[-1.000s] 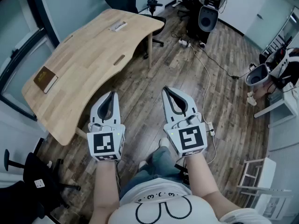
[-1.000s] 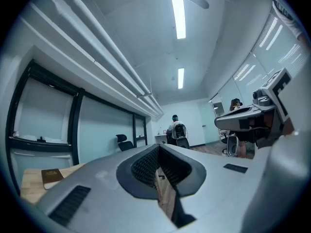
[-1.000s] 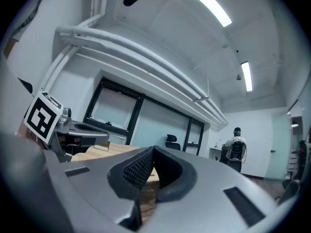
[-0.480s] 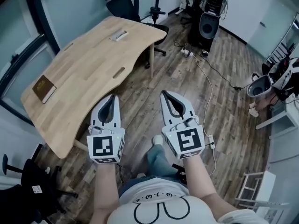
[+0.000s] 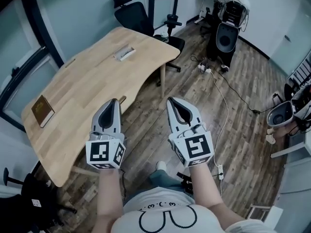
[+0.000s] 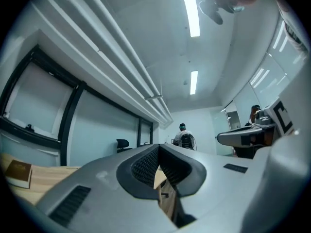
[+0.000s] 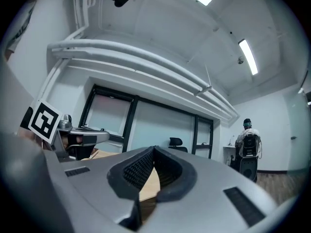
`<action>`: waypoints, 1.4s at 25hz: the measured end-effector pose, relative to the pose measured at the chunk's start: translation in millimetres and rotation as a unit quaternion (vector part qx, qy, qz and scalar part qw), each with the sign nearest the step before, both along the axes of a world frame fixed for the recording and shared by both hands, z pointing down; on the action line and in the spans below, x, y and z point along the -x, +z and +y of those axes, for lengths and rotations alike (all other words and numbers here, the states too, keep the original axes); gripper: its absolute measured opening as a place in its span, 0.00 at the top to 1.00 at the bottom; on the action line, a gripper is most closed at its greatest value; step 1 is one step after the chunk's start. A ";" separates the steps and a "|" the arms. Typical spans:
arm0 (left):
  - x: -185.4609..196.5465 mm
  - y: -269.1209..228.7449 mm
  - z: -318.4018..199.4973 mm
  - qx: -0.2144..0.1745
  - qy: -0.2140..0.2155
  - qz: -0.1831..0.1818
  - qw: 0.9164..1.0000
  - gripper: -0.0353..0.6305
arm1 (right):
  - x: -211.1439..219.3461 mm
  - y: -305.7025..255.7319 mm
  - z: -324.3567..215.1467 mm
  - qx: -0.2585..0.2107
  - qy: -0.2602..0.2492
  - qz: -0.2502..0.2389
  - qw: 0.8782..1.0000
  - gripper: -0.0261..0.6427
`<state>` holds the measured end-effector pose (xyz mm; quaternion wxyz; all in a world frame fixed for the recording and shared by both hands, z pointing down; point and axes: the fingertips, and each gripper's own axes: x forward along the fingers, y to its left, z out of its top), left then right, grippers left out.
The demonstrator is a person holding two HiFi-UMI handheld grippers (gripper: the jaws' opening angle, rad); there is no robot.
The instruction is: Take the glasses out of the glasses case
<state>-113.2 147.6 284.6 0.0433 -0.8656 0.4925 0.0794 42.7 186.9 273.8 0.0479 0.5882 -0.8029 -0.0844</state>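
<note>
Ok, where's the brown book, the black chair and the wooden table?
brown book [image 5: 41, 110]: head view, its cover.
black chair [image 5: 138, 16]: head view, its backrest.
wooden table [image 5: 92, 81]: head view, bare top.

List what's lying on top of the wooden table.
A brown book-like object near its left end and a small pale flat object near its far end lie on the wooden table. The left gripper covers a bit of its near edge.

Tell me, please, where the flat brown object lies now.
In the head view the flat brown object lies on the wooden table near its left end, to the left of the left gripper, far from the pale object.
</note>
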 end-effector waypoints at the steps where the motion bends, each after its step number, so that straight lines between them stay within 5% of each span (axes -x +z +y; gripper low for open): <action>1: -5.4 -0.1 -14.3 0.005 -0.005 0.007 1.000 0.92 | -6.9 -2.1 -12.5 -0.001 -0.005 0.002 1.000 0.88; 13: -49.8 17.3 -129.7 0.038 -0.067 -0.014 0.997 0.92 | -76.6 12.3 -119.9 0.020 -0.013 -0.013 1.000 0.88; 18: -62.8 30.3 -191.8 0.050 -0.060 -0.043 0.996 0.92 | -85.0 26.1 -177.6 0.035 -0.019 -0.007 0.999 0.88; 27: -77.5 58.0 -351.1 0.100 -0.042 -0.042 0.993 0.92 | -102.6 36.4 -331.2 0.058 -0.028 0.005 0.998 0.88; 31: -72.2 75.6 -418.3 0.136 -0.037 -0.038 0.989 0.72 | -108.1 40.6 -398.9 0.075 -0.033 0.005 0.997 0.88; 35: -59.9 90.8 -467.6 0.151 -0.050 -0.062 0.985 0.71 | -109.3 48.5 -452.9 0.088 -0.031 0.010 0.996 0.88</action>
